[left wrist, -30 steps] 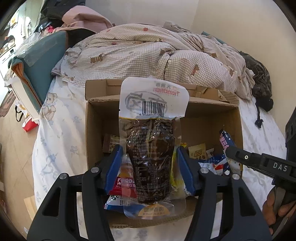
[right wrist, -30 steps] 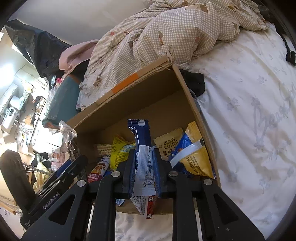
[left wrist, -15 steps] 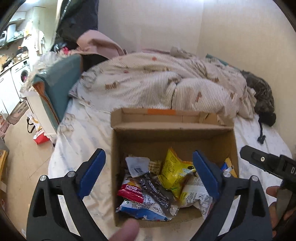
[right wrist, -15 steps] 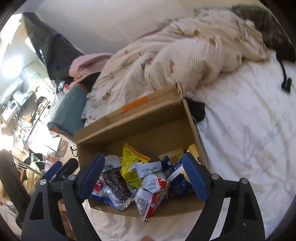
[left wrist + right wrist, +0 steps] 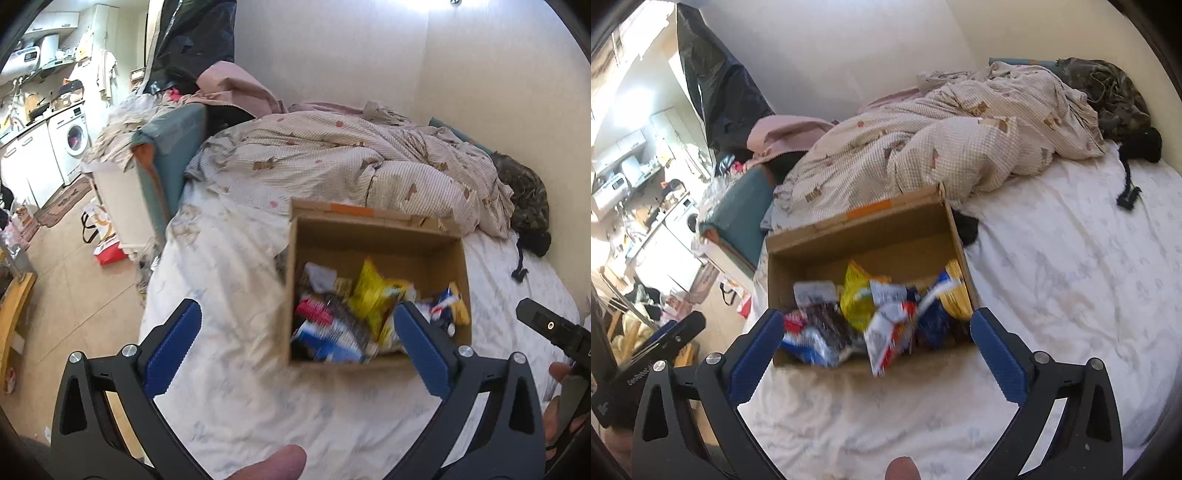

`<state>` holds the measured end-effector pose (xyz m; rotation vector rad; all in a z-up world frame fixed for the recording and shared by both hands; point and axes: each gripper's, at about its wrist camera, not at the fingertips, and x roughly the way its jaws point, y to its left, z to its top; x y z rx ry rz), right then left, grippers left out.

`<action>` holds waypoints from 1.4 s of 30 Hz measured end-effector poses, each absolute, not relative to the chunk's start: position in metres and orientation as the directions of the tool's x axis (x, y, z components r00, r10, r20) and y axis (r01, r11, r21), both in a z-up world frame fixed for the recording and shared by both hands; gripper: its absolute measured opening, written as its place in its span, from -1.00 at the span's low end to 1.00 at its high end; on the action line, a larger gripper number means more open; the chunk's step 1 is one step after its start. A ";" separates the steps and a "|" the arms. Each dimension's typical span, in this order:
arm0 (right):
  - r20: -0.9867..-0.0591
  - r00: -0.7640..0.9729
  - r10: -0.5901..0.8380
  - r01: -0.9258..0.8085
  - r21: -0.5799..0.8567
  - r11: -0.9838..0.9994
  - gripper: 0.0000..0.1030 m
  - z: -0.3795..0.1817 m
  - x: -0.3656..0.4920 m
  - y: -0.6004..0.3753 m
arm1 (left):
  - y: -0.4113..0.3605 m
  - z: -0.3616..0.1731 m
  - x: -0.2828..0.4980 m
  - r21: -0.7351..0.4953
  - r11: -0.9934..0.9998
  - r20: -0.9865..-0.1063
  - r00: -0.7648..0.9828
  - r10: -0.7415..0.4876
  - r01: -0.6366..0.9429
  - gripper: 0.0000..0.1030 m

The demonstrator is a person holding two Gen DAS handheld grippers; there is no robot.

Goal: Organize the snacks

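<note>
**On the bed, snacks heaped in an open box, both tools empty**

At far left, left hand-held gripper (image 5: 293, 308): blue pads spread wide, nothing between them, hovering above the white bed sheet (image 5: 229, 295) just short of the cardboard box (image 5: 369, 236). Thumb tip visible at 6 o'clock of that view.

Inside the box, from 9 o'clock toward 3 o'clock:
- blue-and-white packet (image 5: 809, 339) in the 7 o'clock corner, with a dark vacuum pack (image 5: 827, 317) lying partly over it
- yellow bag (image 5: 855, 295) near the middle, propped up on end
- red-and-white packet (image 5: 886, 332) drooping over the 6 o'clock rim
- smaller blue and yellow wrappers against the 3 o'clock wall, too blurred to read

No snack visible on the sheet itself. Checked quilt (image 5: 960, 147) bunched at 12 o'clock beyond the box.

At right, right hand-held gripper (image 5: 875, 313): likewise spread and empty, poised over the 6 o'clock rim.

Fits equally a box just filled or a jumble waiting to be sorted; not settled by these views.

On handling, judged from looks:
- Probably light, soft and crinkly throughout, with slick film likely to slide between the pads.
- Puffed bags likely crushable, so better pinched at a flat sealed edge or a top corner than across the belly.
- Vacuum pack probably denser and limp, best taken by its clear header strip.
</note>
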<state>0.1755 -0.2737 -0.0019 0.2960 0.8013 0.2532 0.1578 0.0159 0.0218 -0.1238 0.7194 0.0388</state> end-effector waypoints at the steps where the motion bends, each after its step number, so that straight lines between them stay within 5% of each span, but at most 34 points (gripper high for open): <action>1: -0.667 0.670 0.327 -0.111 0.345 0.932 1.00 -0.002 0.171 -0.273 | 0.019 0.021 0.153 -0.100 0.991 -0.662 0.750 -0.003 -0.084 1.00; 13: -0.645 0.712 0.276 -0.138 0.256 0.957 1.00 -0.005 0.113 -0.257 | 0.016 0.009 0.086 -0.088 0.994 -0.674 0.738 -0.010 -0.067 1.00; 22: -0.574 0.795 0.196 -0.128 0.158 0.979 1.00 -0.009 0.100 -0.243 | 0.003 0.010 0.068 0.005 0.997 -0.565 0.823 0.062 -0.071 1.00; 42: -0.562 0.809 0.173 -0.138 0.104 0.985 1.00 -0.012 0.100 -0.230 | 0.010 0.005 0.081 -0.074 0.991 -0.586 0.809 0.045 -0.108 1.00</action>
